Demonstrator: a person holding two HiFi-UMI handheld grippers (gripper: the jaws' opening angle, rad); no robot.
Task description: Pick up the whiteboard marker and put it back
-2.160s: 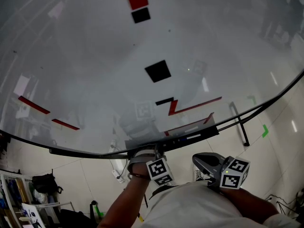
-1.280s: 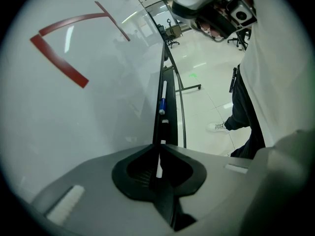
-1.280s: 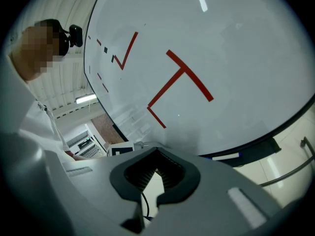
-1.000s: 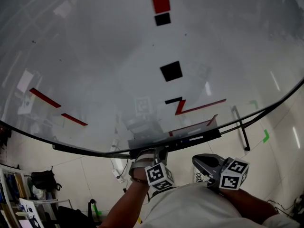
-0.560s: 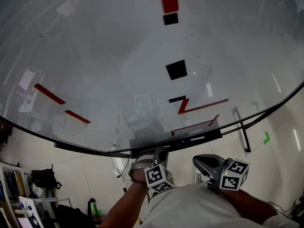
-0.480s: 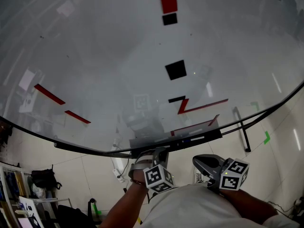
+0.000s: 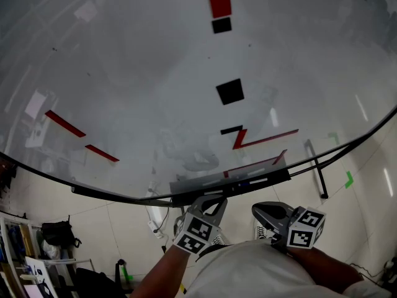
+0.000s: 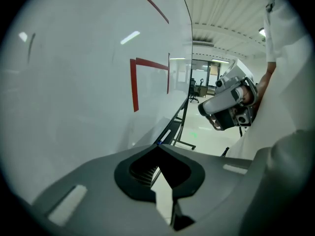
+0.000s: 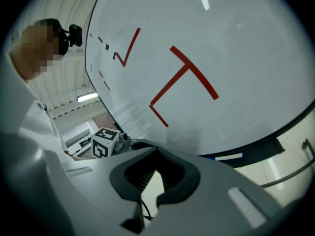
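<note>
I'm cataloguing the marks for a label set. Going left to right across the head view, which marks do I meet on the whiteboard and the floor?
Two red slanted strokes → black square → red zigzag → green floor mark.

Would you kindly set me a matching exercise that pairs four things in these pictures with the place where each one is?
Things:
1. whiteboard marker
2. black square
3. left gripper
4. green mark

Places:
A. on the floor, right of the board
B. lying in the tray along the board's lower edge
C. just below the tray in the head view, jaws together
D. on the board's face, near the middle

Pairs: 1-B, 2-D, 3-C, 4-A
</note>
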